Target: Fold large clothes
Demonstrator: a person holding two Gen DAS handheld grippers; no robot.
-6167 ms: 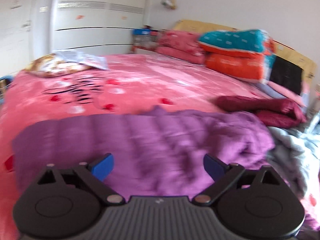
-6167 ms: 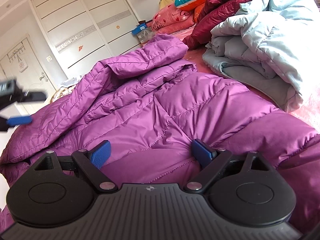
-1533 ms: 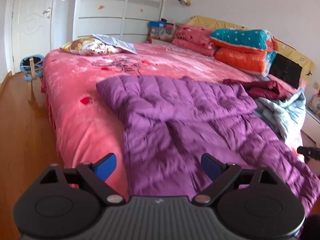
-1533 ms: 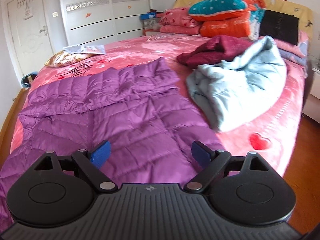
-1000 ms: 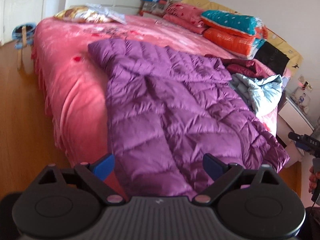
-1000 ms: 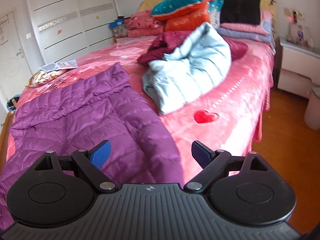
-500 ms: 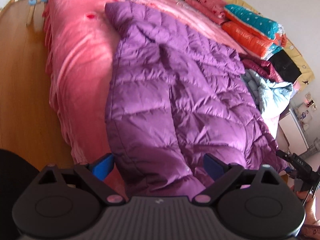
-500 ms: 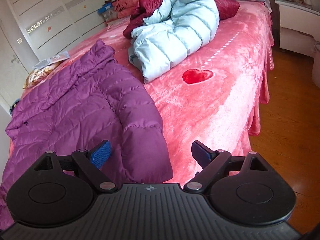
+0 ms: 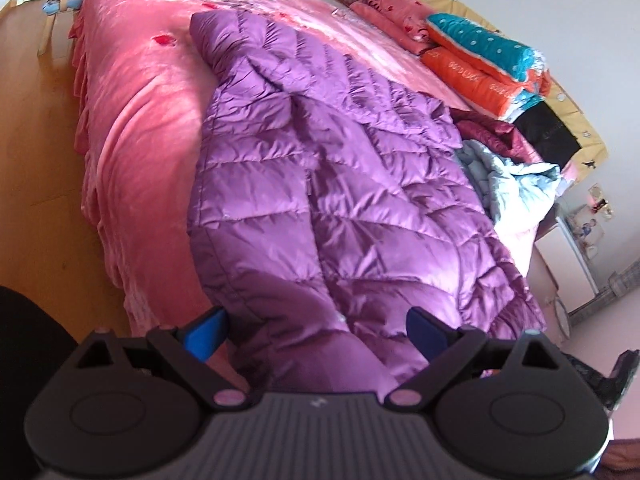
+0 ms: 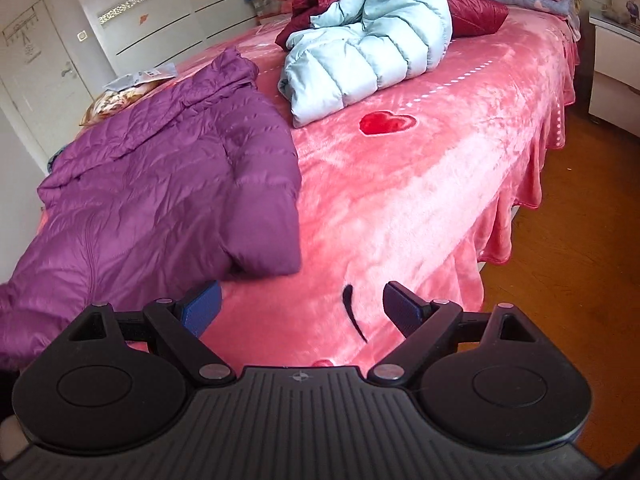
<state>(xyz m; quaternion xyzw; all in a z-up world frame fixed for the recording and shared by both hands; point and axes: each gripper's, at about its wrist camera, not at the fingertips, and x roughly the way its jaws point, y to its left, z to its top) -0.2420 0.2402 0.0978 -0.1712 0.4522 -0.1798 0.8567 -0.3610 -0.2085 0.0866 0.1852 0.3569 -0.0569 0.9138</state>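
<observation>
Pink bedding (image 10: 420, 200) is filling most of what both my cameras are showing, with the purple down coat (image 9: 340, 184) lying spread lengthwise on it, its hem end hanging toward me at the bed's edge. A pale blue jacket (image 10: 368, 52) is heaped just beyond it, against a dark red garment (image 10: 472, 12).

My left gripper (image 9: 316, 330) is hovering at the coat's near end with its jaws spread wide and nothing between them; my right gripper (image 10: 300, 308) is also gaping, empty, over bare bedding just beside the coat's near sleeve (image 10: 260, 208).

To fold well, I am judging that each gripper should be biting deep into a hem corner — thin pinches will be slipping off slick quilted fabric — and both should be lifting evenly.

I am not making out the hem's true edge: my left gripper's body is covering it, and the collar end is blurring into the distance.
</observation>
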